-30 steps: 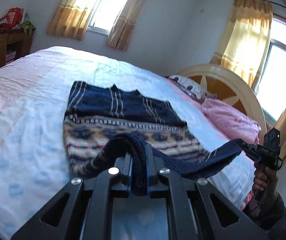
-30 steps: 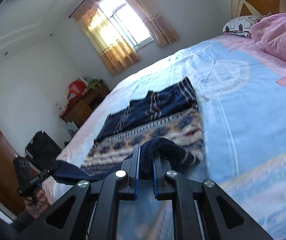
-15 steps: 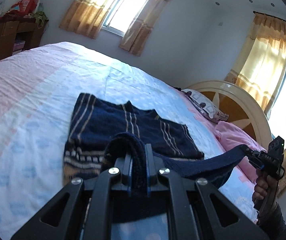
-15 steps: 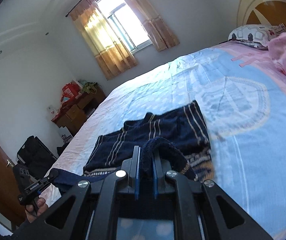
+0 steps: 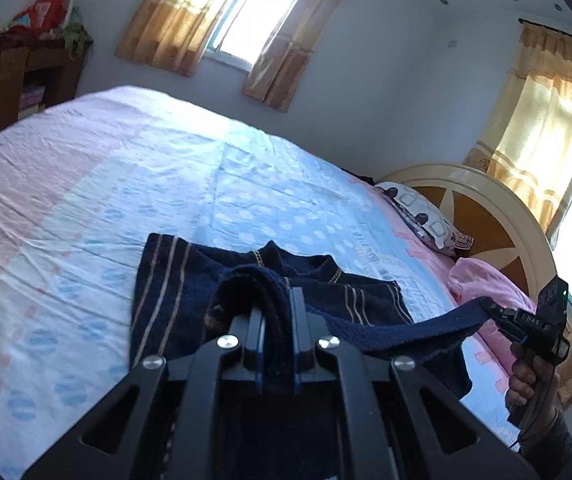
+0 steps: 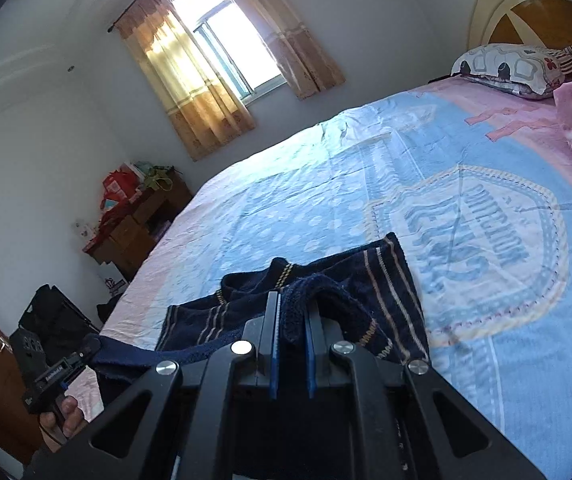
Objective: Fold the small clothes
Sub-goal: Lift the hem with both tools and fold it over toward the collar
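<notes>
A small navy knit sweater (image 5: 173, 284) with thin tan stripes lies on the bed; it also shows in the right wrist view (image 6: 390, 280). My left gripper (image 5: 275, 312) is shut on one corner of its lifted hem. My right gripper (image 6: 292, 320) is shut on the other corner, and also shows in the left wrist view (image 5: 498, 314). The hem stretches taut between them above the sweater's upper part, near the collar (image 5: 269, 252). The patterned lower part is hidden under the raised fold.
The bed sheet (image 5: 85, 208) is pale blue and pink. A patterned pillow (image 6: 514, 68) and a pink cloth (image 5: 490, 284) lie by the round headboard (image 5: 482, 216). A wooden cabinet (image 6: 137, 224) and a black bag (image 6: 53, 320) stand beside the bed.
Both grippers have carried the hem forward over the sweater toward the collar. The patterned lower band, visible a second ago, is now covered.
</notes>
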`<state>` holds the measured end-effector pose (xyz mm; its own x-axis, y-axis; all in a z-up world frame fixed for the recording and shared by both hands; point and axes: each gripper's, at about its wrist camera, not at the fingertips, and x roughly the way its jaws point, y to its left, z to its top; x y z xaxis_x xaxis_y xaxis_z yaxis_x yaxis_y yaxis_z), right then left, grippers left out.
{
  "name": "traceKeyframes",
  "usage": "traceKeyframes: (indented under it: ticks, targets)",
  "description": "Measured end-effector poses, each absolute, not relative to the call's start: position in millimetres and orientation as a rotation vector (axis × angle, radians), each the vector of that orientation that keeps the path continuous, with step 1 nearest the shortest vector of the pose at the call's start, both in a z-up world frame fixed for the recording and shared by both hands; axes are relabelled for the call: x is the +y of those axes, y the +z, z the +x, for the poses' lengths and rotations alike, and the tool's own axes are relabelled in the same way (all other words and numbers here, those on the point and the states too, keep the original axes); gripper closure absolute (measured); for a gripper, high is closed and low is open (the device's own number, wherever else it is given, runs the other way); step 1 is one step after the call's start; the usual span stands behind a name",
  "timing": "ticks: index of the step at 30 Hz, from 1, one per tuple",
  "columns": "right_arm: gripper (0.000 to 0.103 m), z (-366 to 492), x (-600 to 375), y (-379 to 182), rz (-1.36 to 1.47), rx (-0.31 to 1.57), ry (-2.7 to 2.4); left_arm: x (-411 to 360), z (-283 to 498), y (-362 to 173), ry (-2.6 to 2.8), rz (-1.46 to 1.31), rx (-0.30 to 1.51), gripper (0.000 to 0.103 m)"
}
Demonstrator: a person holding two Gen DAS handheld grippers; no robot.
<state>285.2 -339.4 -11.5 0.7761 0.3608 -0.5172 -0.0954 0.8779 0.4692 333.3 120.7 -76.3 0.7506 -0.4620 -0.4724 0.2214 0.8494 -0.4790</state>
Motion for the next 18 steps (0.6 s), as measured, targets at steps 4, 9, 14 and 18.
traceKeyframes:
  ticks: [4,9,14,18]
  targets:
    - [0.094,310.6,-340.6,-23.9,0.435,0.682,0.234,117.9,359.2,-86.1,-0.38,-0.412,0.646,0.093]
    - [0.094,346.8,-343.3,-44.5,0.454,0.744,0.208,112.5,384.7,-101.9,-0.389,-0.403,0.675,0.093]
    - [0.094,380.2,-340.0,-54.9,0.444,0.779,0.201,118.5,403.3,-108.9,-0.381,-0.416,0.677,0.093]
    - [0.094,410.1,-332.6,-65.0,0.434,0.825,0.203,123.4,421.4,-118.4,-0.354,-0.428,0.7,0.093]
